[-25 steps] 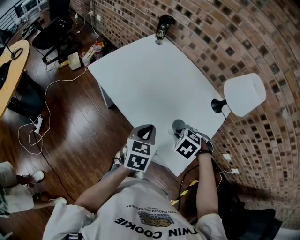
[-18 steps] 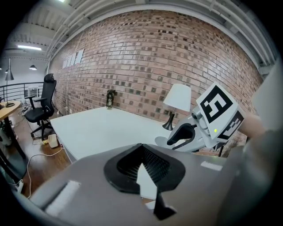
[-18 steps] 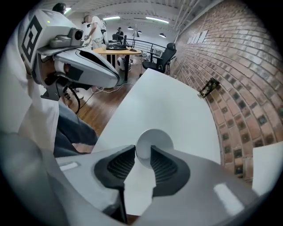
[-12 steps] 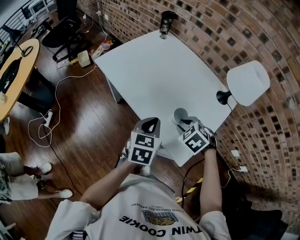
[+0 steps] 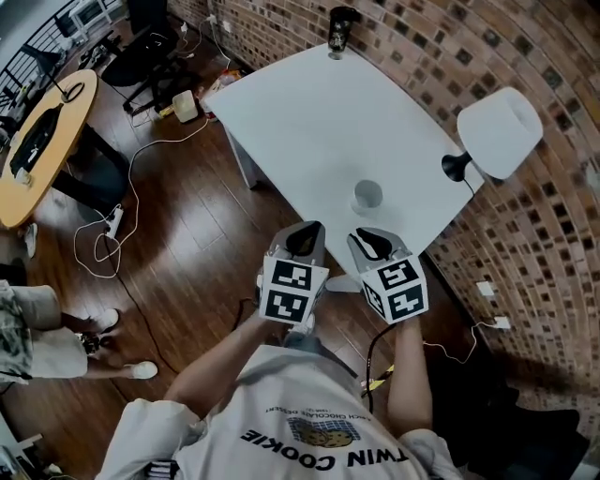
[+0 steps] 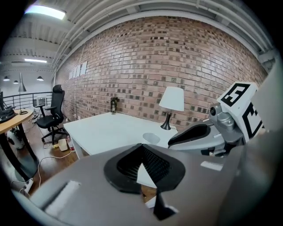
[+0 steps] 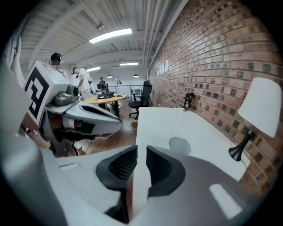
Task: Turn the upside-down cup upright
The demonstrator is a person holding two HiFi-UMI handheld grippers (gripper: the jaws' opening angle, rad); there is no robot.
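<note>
A small white cup (image 5: 367,195) stands upright, mouth up, on the white table (image 5: 309,122), near its front right part. It shows as a pale round shape in the left gripper view (image 6: 151,138) and the right gripper view (image 7: 179,144). Both grippers hang side by side at the table's near edge, short of the cup. My left gripper (image 5: 302,232) (image 6: 141,148) is shut, its pads meeting at the tips with nothing held. My right gripper (image 5: 368,238) (image 7: 141,152) has a narrow gap between its pads, its jaws are closing, and nothing is between them.
A white-shaded lamp (image 5: 497,131) with a black base stands at the table's right edge by the brick wall. A dark bottle-like object (image 5: 338,28) sits at the far corner. Cables, an office chair and a round wooden table (image 5: 42,141) are on the wooden floor to the left.
The right gripper was at the cup; it has let go and both grippers have drawn back toward the person. The cup now stands free and upright on the table.
</note>
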